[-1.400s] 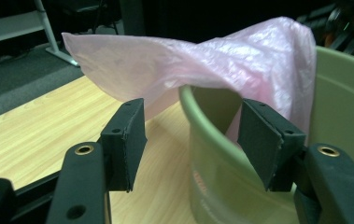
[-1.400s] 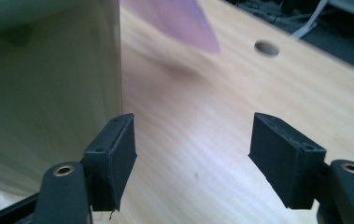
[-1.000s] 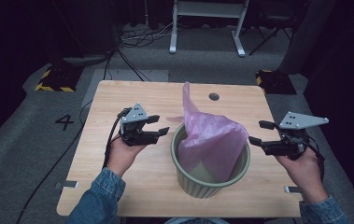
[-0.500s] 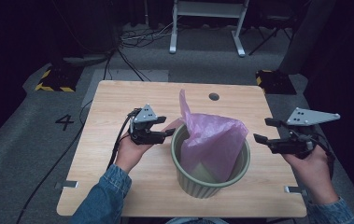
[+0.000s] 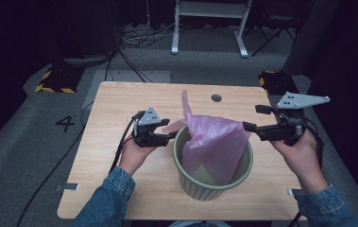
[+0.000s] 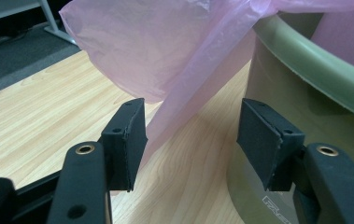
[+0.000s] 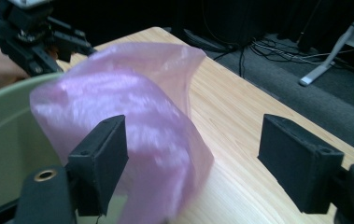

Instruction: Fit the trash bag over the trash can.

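Observation:
An olive-green round bin stands on the wooden table with a pink plastic bag hanging inside it, one corner sticking up. At the bin's left rim, my left gripper is open. In the left gripper view a strip of the pink bag runs down between the jaws of my left gripper, beside the bin's rim. My right gripper is open at the bag's upper right edge. In the right gripper view the bag lies against the left pad of my right gripper.
The table has a round cable hole at the back. A white frame's legs and cables lie on the grey floor beyond it. The bin's inner wall and the other gripper appear in the right gripper view.
My left gripper has moved right to the bin's rim, onto the bag's edge. My right gripper has come in toward the bag. The bag's top has spread to the right.

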Tool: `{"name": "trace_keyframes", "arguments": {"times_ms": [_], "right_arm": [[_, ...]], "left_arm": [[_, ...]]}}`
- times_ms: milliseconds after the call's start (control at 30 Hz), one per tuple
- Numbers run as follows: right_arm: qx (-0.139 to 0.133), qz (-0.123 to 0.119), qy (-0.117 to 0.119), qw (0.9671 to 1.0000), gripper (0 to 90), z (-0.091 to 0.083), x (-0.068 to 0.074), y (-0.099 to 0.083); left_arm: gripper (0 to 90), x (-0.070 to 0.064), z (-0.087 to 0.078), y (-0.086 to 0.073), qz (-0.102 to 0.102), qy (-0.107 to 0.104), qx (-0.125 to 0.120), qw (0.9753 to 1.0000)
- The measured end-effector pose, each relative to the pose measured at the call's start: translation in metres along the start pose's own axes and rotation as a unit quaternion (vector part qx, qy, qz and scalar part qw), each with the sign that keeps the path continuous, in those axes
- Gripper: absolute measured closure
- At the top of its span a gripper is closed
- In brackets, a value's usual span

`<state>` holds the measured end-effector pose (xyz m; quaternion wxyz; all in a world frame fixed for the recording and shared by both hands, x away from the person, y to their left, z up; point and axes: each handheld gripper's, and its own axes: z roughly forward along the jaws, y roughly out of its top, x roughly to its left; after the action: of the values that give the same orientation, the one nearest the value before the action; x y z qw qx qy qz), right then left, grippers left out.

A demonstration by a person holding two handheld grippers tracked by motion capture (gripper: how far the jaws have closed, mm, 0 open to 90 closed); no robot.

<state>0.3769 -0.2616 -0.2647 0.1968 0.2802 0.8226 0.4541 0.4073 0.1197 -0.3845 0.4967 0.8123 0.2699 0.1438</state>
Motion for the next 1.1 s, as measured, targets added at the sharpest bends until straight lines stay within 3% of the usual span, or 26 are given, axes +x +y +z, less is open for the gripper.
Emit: {"name": "trace_keyframes", "arguments": {"times_ms": [167,367,567,733,833,1000,1100], "right_arm": [[0.029,-0.019,-0.004,0.9994,22.9,0.033,0.009,0.010],[0.053,-0.028,0.000,0.9982,23.0,0.052,0.014,0.007],[0.075,-0.039,-0.002,0.9964,23.1,0.059,0.018,-0.001],[0.099,-0.051,-0.004,0.9938,23.2,0.061,0.019,-0.010],[0.118,-0.063,-0.011,0.9910,23.2,0.064,0.021,-0.014],[0.134,-0.060,-0.010,0.9890,23.2,0.067,0.020,-0.017],[0.152,-0.049,-0.005,0.9872,23.2,0.070,0.019,-0.019]], "left_arm": [[43.1,0.001,0.003,-0.001,0.001,0.006,0.002,1.0000],[44.5,-0.001,0.007,0.001,0.001,0.008,-0.003,1.0000],[44.6,-0.005,0.014,0.005,-0.002,0.003,-0.007,1.0000],[45.9,-0.002,0.018,0.008,-0.013,0.009,-0.013,0.9998],[45.9,-0.001,0.020,0.010,-0.010,0.019,-0.009,0.9997],[46.6,0.000,0.024,0.013,-0.009,0.025,-0.006,0.9996],[49.3,0.003,0.026,0.013,-0.023,0.007,-0.014,0.9996]]}}
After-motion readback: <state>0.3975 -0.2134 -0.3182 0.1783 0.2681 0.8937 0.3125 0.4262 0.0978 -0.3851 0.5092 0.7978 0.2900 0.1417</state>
